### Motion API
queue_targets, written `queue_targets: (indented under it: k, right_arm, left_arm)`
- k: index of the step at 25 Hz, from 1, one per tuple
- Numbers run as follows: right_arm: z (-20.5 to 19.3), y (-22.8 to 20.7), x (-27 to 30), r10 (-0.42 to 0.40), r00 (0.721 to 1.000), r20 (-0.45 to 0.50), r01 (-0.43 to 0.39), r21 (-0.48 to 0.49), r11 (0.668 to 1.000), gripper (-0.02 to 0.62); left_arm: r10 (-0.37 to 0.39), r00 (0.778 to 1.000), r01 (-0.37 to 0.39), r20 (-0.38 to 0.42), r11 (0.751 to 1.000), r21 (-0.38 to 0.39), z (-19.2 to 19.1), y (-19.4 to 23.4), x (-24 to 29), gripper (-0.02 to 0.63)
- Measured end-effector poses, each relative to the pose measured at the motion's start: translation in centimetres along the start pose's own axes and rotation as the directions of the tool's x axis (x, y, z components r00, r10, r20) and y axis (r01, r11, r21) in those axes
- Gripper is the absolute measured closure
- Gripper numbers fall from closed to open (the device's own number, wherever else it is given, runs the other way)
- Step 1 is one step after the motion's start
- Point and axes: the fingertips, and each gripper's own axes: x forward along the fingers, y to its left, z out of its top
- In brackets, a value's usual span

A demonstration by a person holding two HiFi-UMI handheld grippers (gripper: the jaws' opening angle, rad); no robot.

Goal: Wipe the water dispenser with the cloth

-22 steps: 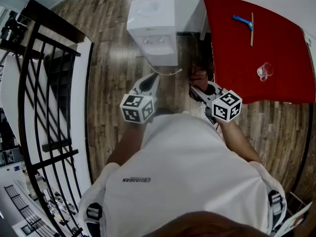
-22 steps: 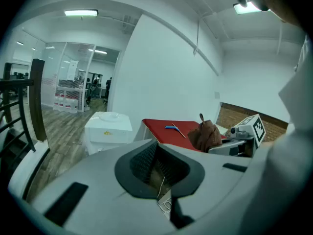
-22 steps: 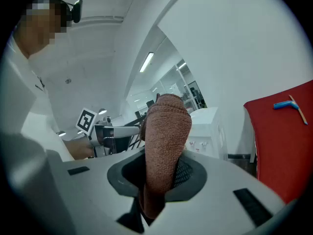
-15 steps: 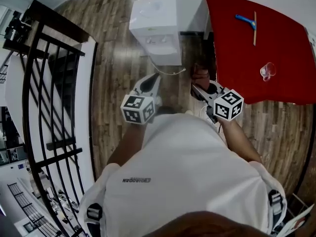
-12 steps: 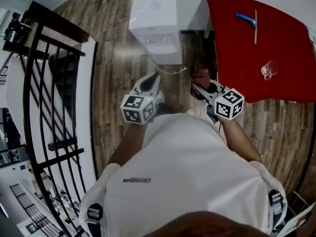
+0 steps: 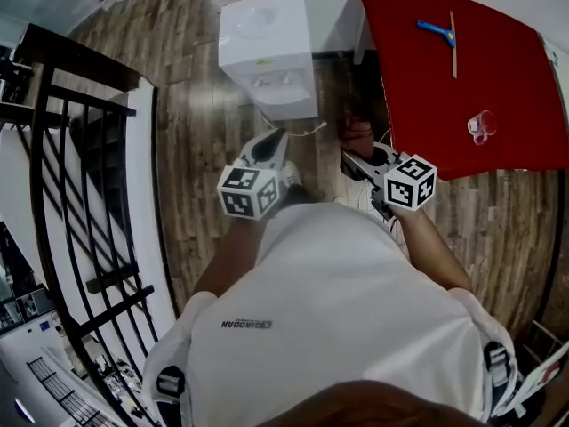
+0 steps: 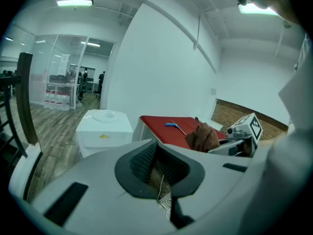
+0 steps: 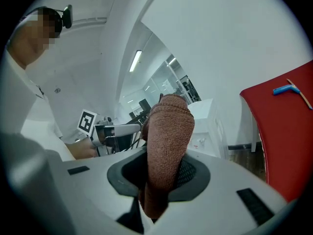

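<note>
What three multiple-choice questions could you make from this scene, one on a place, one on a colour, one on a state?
1. Where does the water dispenser stand?
A. On the red table
B. On the wood floor beside that table
C. Behind the black railing

2. What colour is the cloth?
A. Blue
B. White
C. Brown

3. How is the right gripper?
A. Shut on the cloth
B. Open and empty
C. Pressed against the dispenser

Answers:
1 B: the head view shows it on the floor, left of the table.
2 C: the right gripper view shows a brown weave.
3 A: the cloth stands pinched between its jaws, apart from the dispenser.
</note>
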Motion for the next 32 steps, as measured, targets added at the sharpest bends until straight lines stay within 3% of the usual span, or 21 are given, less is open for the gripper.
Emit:
queue_targets:
  k: [9,14,18,27,32]
  right_arm:
    - [5.3,-3.4,7.5,-0.076,0.997,-0.002,0.076,0.084,0.994,0.525]
    - [7.8,-4.2,11.6,-0.114,0.994,-0.003,0.114,0.038,0.993,0.525]
    - [9.5,-5.0,14.3,-0.146,0.989,0.018,0.145,0.056,0.988,0.525]
    - [11.0,-7.7,16.9,-0.226,0.974,0.031,0.222,0.103,0.970,0.525]
    - [11.5,-10.6,17.5,-0.244,0.970,0.014,0.240,0.126,0.963,0.525]
  left_arm:
    - [-0.048,0.999,0.047,0.012,0.998,0.029,4.9,7.9,3.5,0.606]
    - [-0.083,0.996,0.083,0.008,0.996,0.031,6.6,11.8,4.3,0.606]
    - [-0.117,0.993,0.117,-0.010,0.992,0.044,7.1,14.6,4.9,0.606]
    - [-0.146,0.989,0.147,-0.023,0.988,0.045,7.5,18.2,6.2,0.605]
    - [-0.150,0.986,0.153,-0.073,0.987,0.038,7.1,18.8,8.2,0.605]
